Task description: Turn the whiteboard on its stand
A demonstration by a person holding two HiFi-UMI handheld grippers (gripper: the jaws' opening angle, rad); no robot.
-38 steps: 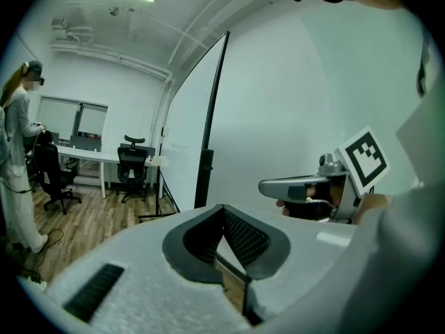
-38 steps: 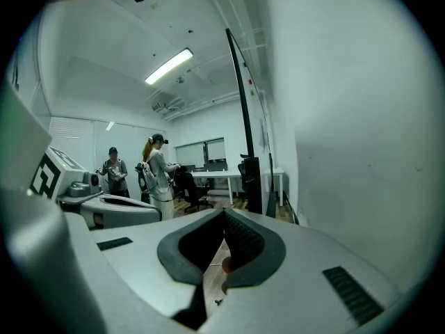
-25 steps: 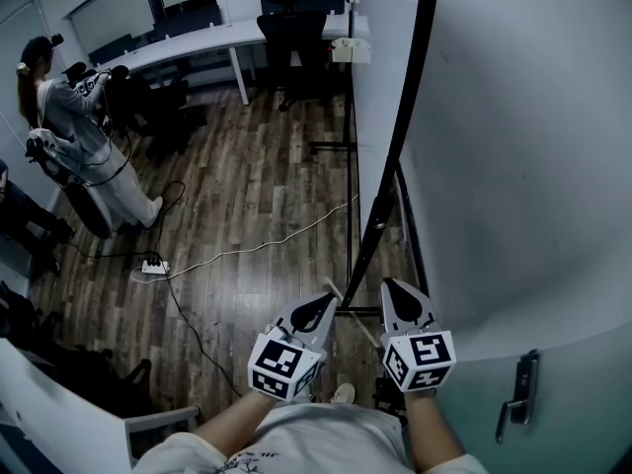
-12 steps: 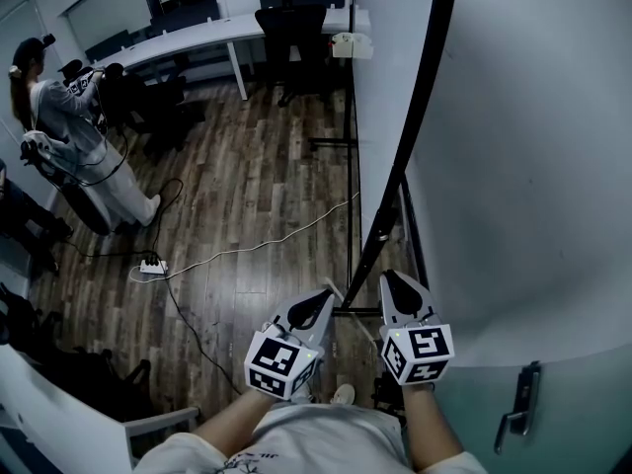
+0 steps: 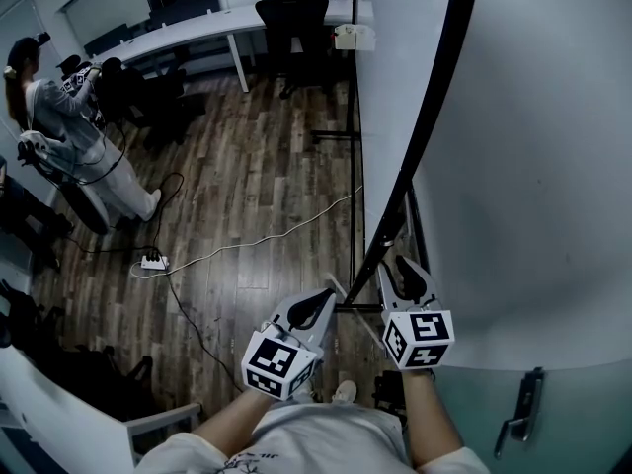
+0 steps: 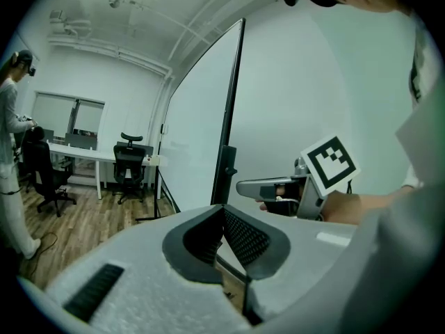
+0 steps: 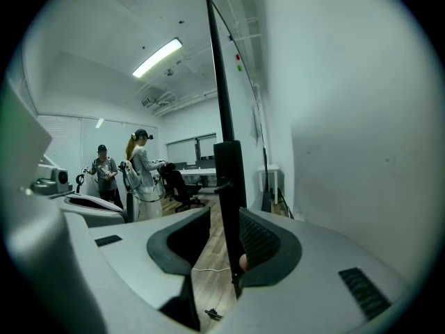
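Note:
The whiteboard (image 5: 533, 166) fills the right of the head view, its black frame edge (image 5: 425, 136) running down to the stand. My right gripper (image 5: 400, 263) sits at the foot of that edge. Its jaws have just been opening, and in the right gripper view the black edge (image 7: 226, 165) stands between them on my right gripper (image 7: 224, 218), close to the right pad and apart from the left. My left gripper (image 5: 326, 296) hovers left of the edge, shut with nothing in it (image 6: 224, 211). The board (image 6: 198, 131) rises ahead of it.
A person (image 5: 59, 117) stands at the far left by a white desk (image 5: 197, 38) with black chairs. A power strip (image 5: 153, 263) and its cable lie on the wood floor. The stand's foot bars (image 5: 336, 141) stretch across the floor. A door handle (image 5: 520, 403) is at the lower right.
The board's black edge has swung to the right in the head view. My right gripper followed it and its jaws have parted. The left gripper shifted slightly.

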